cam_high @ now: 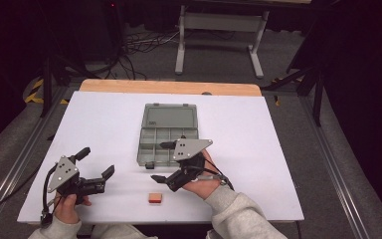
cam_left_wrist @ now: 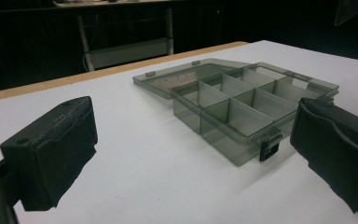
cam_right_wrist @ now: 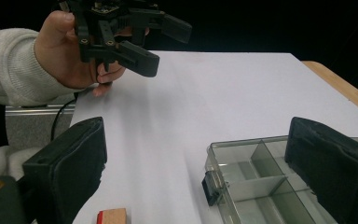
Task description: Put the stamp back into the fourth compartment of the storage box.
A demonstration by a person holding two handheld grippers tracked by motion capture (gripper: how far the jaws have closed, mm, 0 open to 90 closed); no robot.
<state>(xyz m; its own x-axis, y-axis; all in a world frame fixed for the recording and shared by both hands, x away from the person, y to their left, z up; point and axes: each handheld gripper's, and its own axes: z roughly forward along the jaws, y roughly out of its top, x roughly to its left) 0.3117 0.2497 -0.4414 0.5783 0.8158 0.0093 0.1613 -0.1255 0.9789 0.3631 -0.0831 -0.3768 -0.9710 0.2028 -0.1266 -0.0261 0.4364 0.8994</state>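
A smoky grey compartment box (cam_high: 155, 149) lies open at the middle of the white table (cam_high: 258, 149), its lid (cam_high: 169, 117) folded back flat. My right gripper (cam_high: 163, 162) hovers at the box's near edge, open, one jaw over the compartments and the other over the table. In the right gripper view the box's latch corner (cam_right_wrist: 214, 184) sits between the wide jaws, untouched. A small orange block (cam_high: 154, 198) lies near the front edge, beside the left jaw in the right gripper view (cam_right_wrist: 112, 216). My left gripper (cam_high: 96, 162) is open and empty at the near left, facing the box (cam_left_wrist: 242, 102).
A bare wooden strip (cam_high: 169, 87) runs along the table's far edge. Beyond it stand a metal frame's legs (cam_high: 180, 45) and loose cables on a dark floor. Metal rails (cam_high: 25, 159) flank the table.
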